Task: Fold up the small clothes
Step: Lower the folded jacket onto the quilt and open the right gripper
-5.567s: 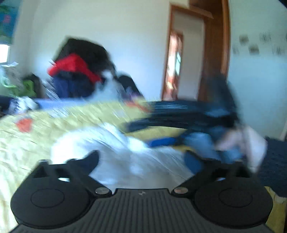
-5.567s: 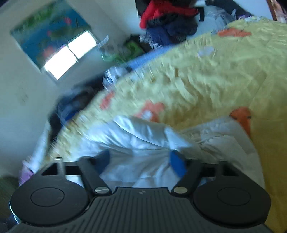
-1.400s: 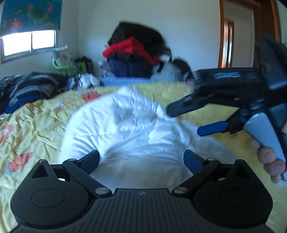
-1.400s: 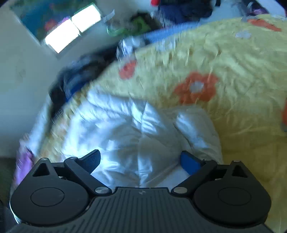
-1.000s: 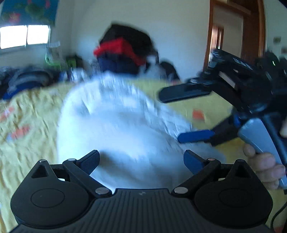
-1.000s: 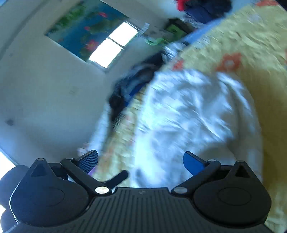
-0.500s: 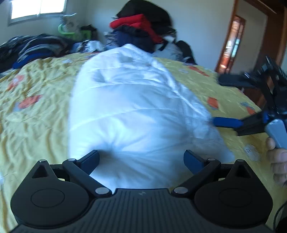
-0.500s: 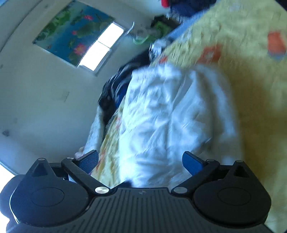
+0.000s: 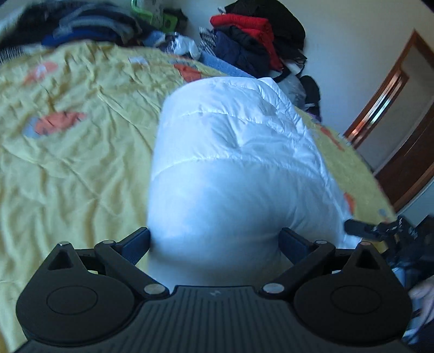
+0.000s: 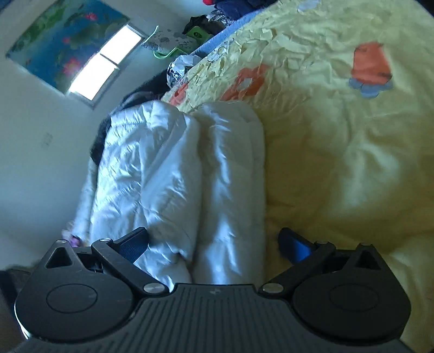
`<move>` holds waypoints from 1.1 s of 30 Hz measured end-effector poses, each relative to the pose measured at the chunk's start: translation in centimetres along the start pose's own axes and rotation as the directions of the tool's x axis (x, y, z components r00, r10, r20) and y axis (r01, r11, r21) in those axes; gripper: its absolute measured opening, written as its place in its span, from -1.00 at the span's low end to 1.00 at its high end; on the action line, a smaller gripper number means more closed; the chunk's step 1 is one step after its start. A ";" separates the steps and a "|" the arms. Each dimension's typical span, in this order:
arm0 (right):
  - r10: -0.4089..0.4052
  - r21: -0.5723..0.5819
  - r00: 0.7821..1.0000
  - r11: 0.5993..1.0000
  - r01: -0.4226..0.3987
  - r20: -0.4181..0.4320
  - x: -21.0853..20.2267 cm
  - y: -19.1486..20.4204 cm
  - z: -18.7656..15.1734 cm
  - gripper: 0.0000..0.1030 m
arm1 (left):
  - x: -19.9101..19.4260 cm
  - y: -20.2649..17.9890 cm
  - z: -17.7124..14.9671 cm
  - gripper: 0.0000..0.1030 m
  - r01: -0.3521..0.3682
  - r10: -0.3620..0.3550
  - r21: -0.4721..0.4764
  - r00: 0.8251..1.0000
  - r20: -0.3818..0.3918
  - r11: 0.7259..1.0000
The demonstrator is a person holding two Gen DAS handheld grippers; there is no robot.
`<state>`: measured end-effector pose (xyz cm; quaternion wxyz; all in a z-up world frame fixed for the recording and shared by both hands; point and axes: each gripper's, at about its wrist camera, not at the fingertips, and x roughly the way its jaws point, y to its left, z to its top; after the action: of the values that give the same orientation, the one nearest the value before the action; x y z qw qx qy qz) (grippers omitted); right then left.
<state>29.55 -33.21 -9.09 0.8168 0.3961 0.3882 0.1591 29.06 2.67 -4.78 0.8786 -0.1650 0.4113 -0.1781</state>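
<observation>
A white puffy quilted garment lies folded into a thick bundle on the yellow bedspread. My left gripper is open, its two fingers on either side of the bundle's near end. In the right wrist view the same garment shows as two stacked folds. My right gripper is open with the folds' near end between its fingers. The right gripper also shows in the left wrist view at the bundle's right edge.
A pile of red, navy and black clothes stands beyond the bed's far edge. More dark clothes lie at the far left. A wooden door is at the right. A window sits on the wall.
The garment went from a loose spread to a compact folded bundle. Both grippers pulled back to its near end, and the right gripper dropped low beside it.
</observation>
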 end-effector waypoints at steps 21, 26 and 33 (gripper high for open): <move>0.071 -0.017 0.994 0.997 -0.073 -0.085 2.4 2.3 -2.1 0.15 | 0.0 0.4 0.4 0.84 -0.044 0.043 0.035 0.999 0.024 0.998; -0.045 -0.081 0.997 0.996 0.050 0.059 -1.9 4.4 -2.9 0.41 | -5.7 -1.3 -2.0 0.83 -0.132 0.117 0.072 0.976 0.185 0.989; -0.163 -0.361 0.949 0.897 0.257 0.271 -10.6 11.1 -13.4 0.98 | -10.2 -7.0 -11.3 0.86 -0.297 0.233 0.269 0.941 0.245 0.916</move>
<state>13.02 -25.15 -0.29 0.9316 0.1964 0.2903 0.0961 12.86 -0.60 -1.85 0.9475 0.0109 0.3037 -0.0995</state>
